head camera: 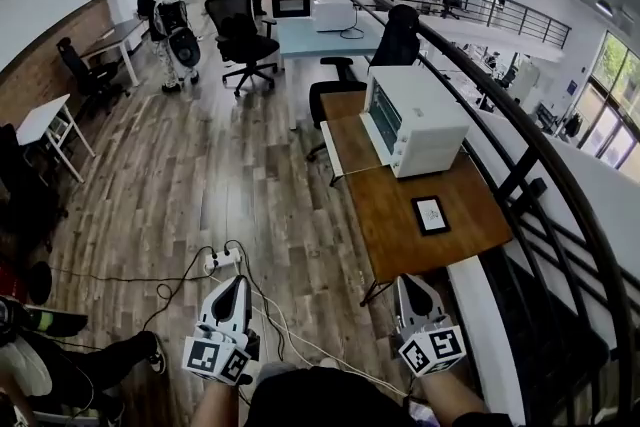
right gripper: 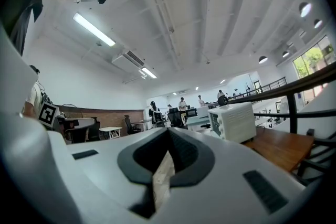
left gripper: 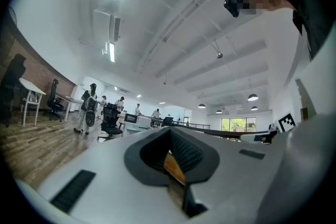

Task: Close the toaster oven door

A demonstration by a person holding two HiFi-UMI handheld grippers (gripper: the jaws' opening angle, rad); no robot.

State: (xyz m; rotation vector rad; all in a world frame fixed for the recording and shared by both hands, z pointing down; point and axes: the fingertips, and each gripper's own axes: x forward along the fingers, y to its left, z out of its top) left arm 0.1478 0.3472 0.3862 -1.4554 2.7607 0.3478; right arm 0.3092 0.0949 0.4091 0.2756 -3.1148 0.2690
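The white toaster oven (head camera: pixel 412 120) stands on a wooden table (head camera: pixel 400 215) at the right, its glass-fronted door facing left. The door looks upright against the front. My left gripper (head camera: pixel 234 289) and right gripper (head camera: pixel 413 291) are held low near my body, well short of the table, both shut and empty. In the right gripper view the right gripper (right gripper: pixel 168 131) points past its joined jaws at the toaster oven (right gripper: pixel 233 120), far off to the right. The left gripper (left gripper: pixel 169 130) points across the room; the oven does not show in that view.
A black-framed card (head camera: pixel 431 214) lies on the table's near part. A curved black railing (head camera: pixel 520 145) runs behind the table. A power strip (head camera: pixel 222 260) with cables lies on the wood floor near my feet. Office chairs (head camera: pixel 245 35) and several people stand at the back.
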